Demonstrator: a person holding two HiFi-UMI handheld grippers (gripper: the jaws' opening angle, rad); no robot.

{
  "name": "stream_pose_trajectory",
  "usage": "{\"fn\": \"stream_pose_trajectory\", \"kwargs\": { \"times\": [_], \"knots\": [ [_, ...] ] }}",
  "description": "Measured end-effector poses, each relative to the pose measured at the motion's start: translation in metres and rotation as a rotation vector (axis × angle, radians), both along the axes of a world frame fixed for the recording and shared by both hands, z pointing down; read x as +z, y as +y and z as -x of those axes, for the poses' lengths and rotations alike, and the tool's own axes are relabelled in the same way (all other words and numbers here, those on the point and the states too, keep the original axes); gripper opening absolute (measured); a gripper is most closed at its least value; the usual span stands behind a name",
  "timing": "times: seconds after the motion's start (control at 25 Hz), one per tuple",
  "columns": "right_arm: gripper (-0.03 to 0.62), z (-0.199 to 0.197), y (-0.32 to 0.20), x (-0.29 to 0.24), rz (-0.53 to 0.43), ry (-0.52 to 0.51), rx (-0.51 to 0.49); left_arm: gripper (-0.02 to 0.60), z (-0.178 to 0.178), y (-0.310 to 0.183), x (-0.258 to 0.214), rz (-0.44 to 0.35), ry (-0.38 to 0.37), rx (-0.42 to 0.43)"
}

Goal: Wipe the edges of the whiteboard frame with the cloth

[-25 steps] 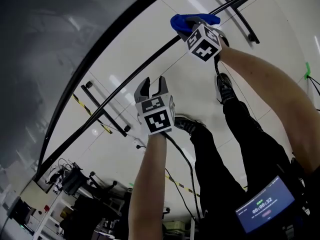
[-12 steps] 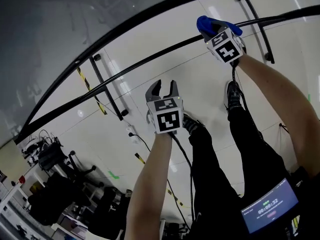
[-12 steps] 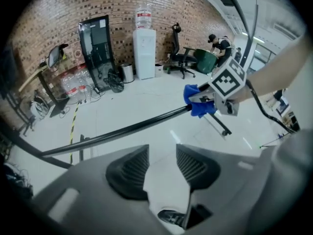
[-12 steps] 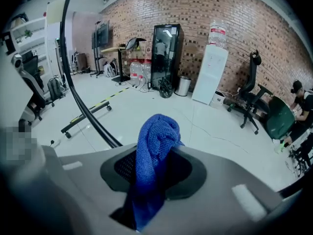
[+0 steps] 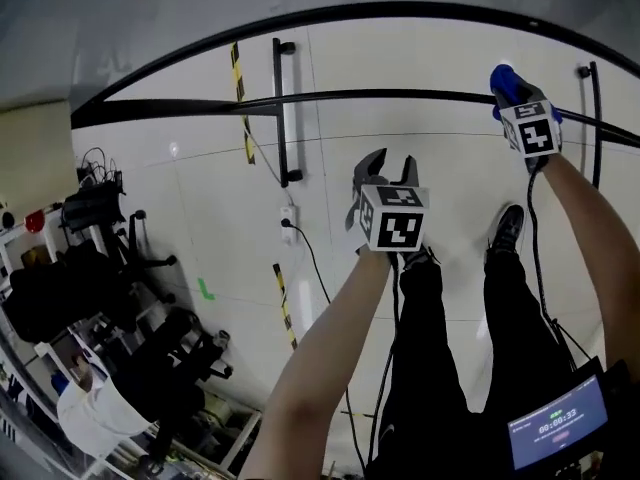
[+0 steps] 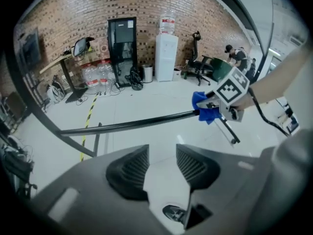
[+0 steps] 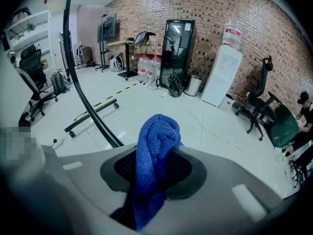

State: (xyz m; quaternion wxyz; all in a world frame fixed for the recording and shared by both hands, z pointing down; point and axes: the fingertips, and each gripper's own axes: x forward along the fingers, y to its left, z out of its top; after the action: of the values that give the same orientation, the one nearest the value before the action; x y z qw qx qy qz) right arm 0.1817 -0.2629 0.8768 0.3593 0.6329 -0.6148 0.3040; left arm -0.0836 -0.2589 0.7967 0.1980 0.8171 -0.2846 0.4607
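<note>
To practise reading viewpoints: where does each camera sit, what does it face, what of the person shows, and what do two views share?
Head view: on head, facing down at floor; both forearms, legs, left claw, right claw.
Left gripper view: on left claw, past open jaws toward black bar; right forearm.
Right gripper view: on right claw, jaws shut on blue cloth; no limbs.
Shared: all show the blue cloth.

white water dispenser (image 6: 167, 57) near black cabinet (image 6: 122, 48), brick wall (image 6: 63, 13) behind.

Bunched blue cloth (image 7: 156, 141) touches the thin black whiteboard frame (image 6: 128, 122).
</note>
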Motion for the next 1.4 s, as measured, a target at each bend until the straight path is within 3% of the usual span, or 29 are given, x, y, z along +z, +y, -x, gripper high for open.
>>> {"fn": "stream_pose_trajectory", "kwargs": {
  "times": [0.2, 0.44, 0.8, 1.08, 1.28, 1.4],
  "knots": [
    [0.117, 0.010, -0.016, -0.014, -0.015, -0.004, 0.003, 0.173, 0.017, 0.001, 0.002, 0.016, 0.016, -0.044],
    [0.117, 0.059, -0.061, -0.010, -0.051, 0.002, -0.071, 0.173, 0.066, -0.011, 0.004, 0.020, 0.026, -0.159],
    [0.117, 0.091, -0.086, -0.016, -0.042, 0.027, -0.073, 0.173, 0.139, -0.031, -0.008, -0.011, 0.040, -0.295],
    [0.118, 0.110, -0.103, -0.022, -0.027, 0.064, -0.068, 0.173, 0.184, -0.032, -0.028, -0.026, 0.064, -0.343],
    [0.118, 0.126, -0.117, -0.026, -0.017, 0.090, -0.067, 0.173, 0.187, -0.024, -0.030, -0.041, 0.113, -0.352],
    [0.118, 0.145, -0.123, -0.021, -0.021, 0.049, -0.075, 0.173, 0.184, -0.029, -0.021, -0.030, 0.125, -0.357]
  ]
}}
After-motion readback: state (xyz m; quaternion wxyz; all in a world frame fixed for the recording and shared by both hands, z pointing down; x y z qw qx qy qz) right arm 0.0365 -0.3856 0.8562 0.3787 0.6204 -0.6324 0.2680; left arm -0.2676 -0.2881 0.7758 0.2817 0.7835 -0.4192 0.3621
